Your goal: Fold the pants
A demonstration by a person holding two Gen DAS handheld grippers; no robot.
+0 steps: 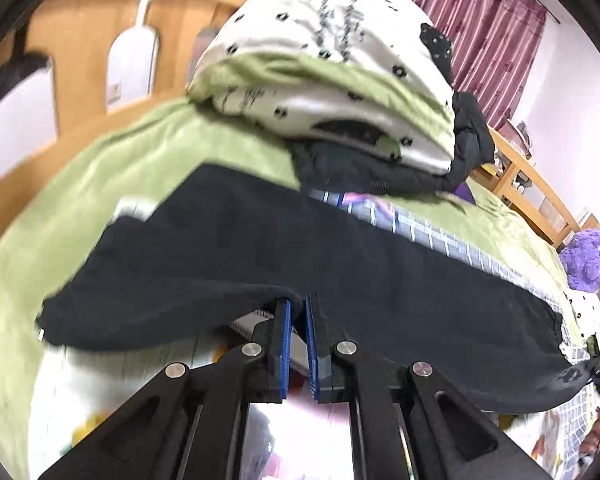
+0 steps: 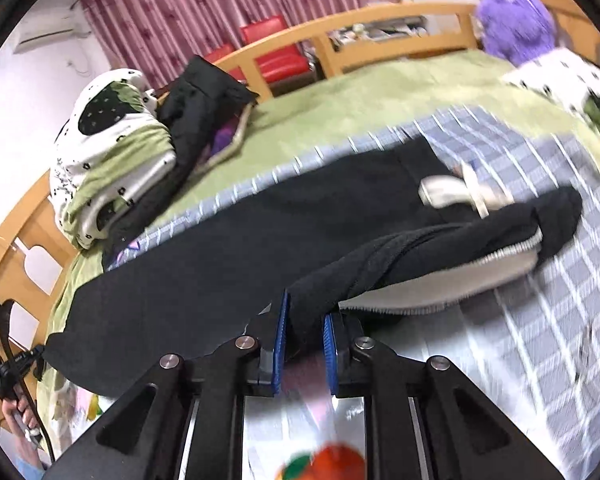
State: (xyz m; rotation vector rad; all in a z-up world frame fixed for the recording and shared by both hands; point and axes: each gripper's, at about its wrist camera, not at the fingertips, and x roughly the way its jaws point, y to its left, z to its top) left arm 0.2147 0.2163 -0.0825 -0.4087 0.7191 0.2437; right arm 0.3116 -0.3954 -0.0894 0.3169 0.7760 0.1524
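**The pants could slip out**

The left gripper point(image 1: 298, 312) and right gripper point(image 2: 305, 316) are each pinched tight on the near edge of the black pants point(image 1: 300, 248). The rest lies on the bed just past them. A fast pull could tug the cloth free.

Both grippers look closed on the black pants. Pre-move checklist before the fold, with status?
1. Left gripper holds an edge of the black fleece-lined pants: ok, fabric sits between the closed blue pads.
2. Right gripper holds the bunched waistband end: ok, a thick wad is clamped.
3. How many layers each gripper caught: cannot tell.
4. Rest of the pants lying flat on the blue-and-white checked sheet: ok in the middle; the right end is twisted, pale lining showing.
5. Landing area free: not ok, the folded white dotted quilt and black jacket crowd the far edge.
6. White drawstring free: cannot tell.
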